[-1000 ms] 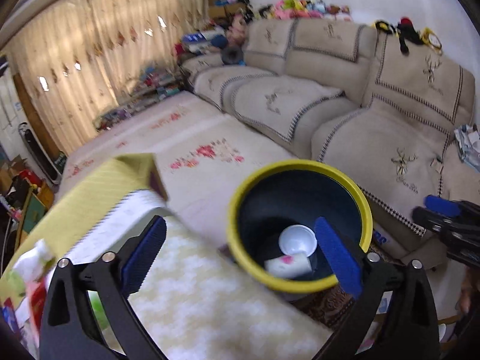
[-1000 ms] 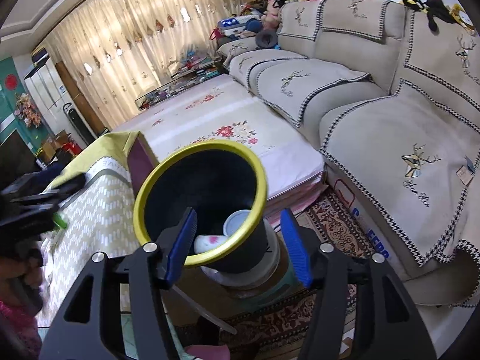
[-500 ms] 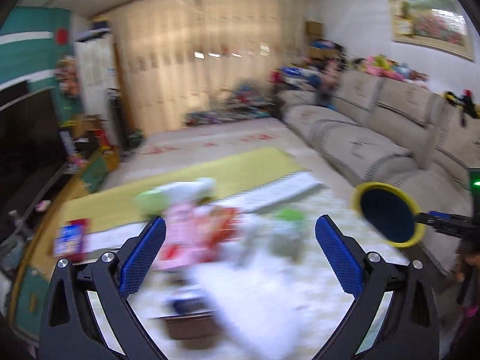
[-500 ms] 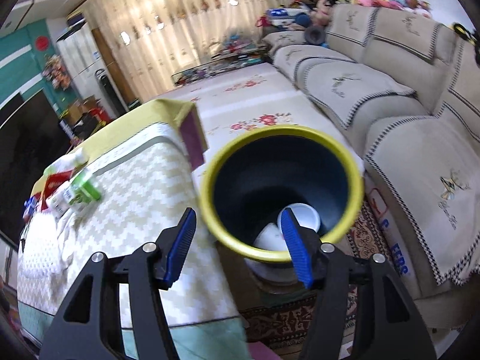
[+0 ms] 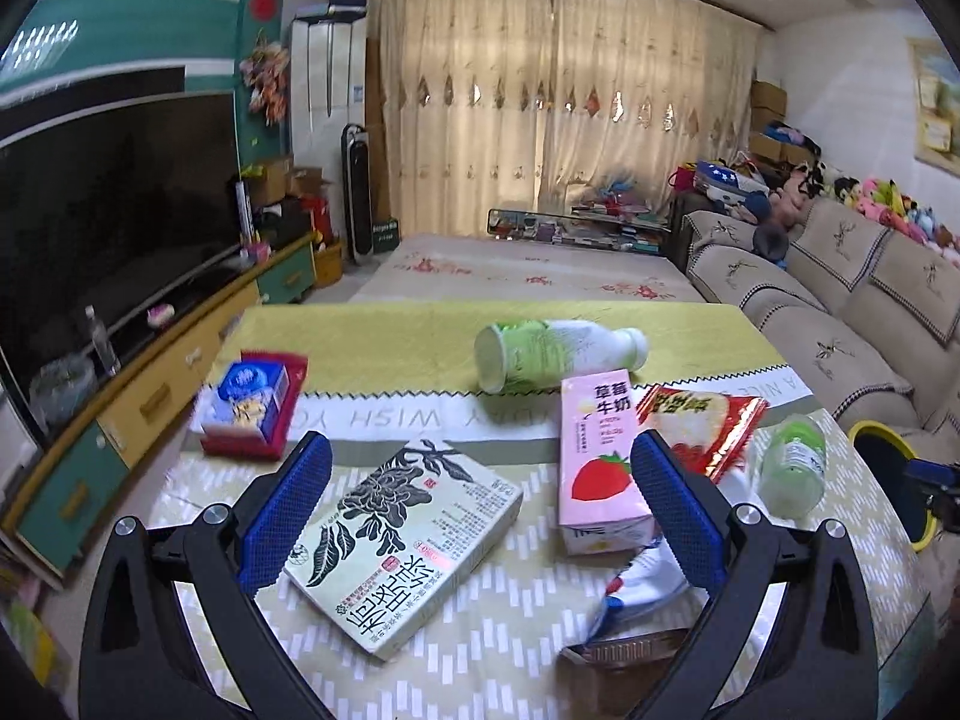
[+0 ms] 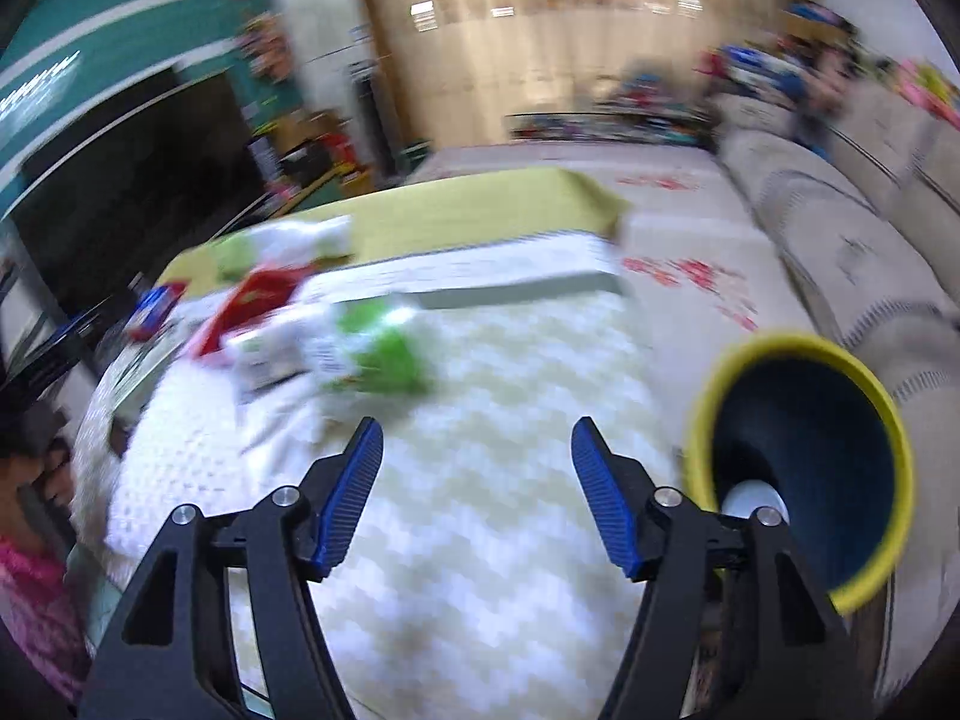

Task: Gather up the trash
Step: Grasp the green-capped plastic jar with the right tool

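Trash on counter [image 5: 480, 630]: tea box [image 5: 405, 546] lying between left gripper's [image 5: 477, 519] released, empty jaws, pink milk carton [image 5: 600, 462] just inside the right-hand jaw, snack bag [image 5: 699, 426] and bottle [image 5: 792, 468] beyond; right gripper [image 6: 477, 492], jaws just widened and empty, with yellow-rimmed bin [image 6: 804, 462] outside its right-hand jaw.

Open cloth: you have bare tablecloth [image 6: 480, 540] under and ahead of your right gripper [image 6: 477, 480], jaws just opened wider, nothing between them. Obstacles, left-wrist view: tea box [image 5: 402, 546] lying flat between the spread jaws of your left gripper [image 5: 477, 516]; pink milk carton [image 5: 600, 468] just beside the right pad; red snack bag [image 5: 702, 420], green bottle [image 5: 792, 468], white bottle [image 5: 552, 354] beyond. Bin [image 6: 804, 456] stands off the table's right edge.
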`<state>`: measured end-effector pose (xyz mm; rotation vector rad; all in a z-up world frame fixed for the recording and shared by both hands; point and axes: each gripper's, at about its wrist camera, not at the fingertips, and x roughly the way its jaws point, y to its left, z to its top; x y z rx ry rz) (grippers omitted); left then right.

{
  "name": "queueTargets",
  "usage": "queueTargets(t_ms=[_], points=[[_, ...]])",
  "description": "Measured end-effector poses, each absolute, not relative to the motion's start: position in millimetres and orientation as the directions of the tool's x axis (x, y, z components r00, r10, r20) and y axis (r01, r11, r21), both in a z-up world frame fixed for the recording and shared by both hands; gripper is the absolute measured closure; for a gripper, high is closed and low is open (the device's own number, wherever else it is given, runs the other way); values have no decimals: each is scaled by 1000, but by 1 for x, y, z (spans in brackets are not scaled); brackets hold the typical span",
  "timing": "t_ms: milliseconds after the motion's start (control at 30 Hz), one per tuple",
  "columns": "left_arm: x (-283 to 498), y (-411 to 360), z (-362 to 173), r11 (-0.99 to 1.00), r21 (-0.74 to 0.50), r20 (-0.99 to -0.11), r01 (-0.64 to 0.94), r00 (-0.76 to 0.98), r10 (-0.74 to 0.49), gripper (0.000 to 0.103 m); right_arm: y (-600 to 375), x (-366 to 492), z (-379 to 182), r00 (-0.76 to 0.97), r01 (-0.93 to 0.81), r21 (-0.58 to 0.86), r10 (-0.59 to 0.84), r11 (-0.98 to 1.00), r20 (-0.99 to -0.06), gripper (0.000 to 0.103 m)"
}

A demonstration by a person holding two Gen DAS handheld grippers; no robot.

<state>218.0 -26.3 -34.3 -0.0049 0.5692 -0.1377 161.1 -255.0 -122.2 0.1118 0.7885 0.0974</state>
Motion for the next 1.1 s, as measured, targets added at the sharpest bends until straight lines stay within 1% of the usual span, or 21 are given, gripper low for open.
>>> queueTargets(t_ms=[33,133,200,267,400,533,867,900,933,1100], points=[[221,-28,-37,990,-53,-538,134,831,-141,5,-248,168,-121,697,-82,121,143,989,-703,33],[225,-24,-47,988,-63,-542,144,826,-155,5,-224,185,-120,696,-209,57,190,976,-693,24],[225,-22,-49,989,-63,-540,135,829,-148,5,-215,197,-123,688,-248,35,201,968,-698,23],[223,-22,-49,988,-74,-540,134,828,-152,5,-211,207,-126,678,-280,44,230,959,-699,23],[219,-21,-48,988,-79,-523,133,838,-155,5,-212,232,-137,653,-301,17,219,954,-725,20],[216,-22,-46,987,-82,-520,138,839,-161,5,-212,243,-145,626,-343,37,258,938,-736,20],[218,-31,-52,986,-71,-541,152,824,-166,5,-209,255,-160,607,-375,82,311,923,-731,20],[218,-31,-52,986,-73,-542,153,823,-168,5,-209,255,-160,613,-376,88,319,923,-723,28],[219,-31,-52,986,-72,-544,153,822,-167,5,-209,255,-160,614,-381,99,331,919,-716,30],[221,-35,-58,984,-76,-559,160,811,-175,5,-207,250,-159,638,-359,54,287,932,-715,31]])
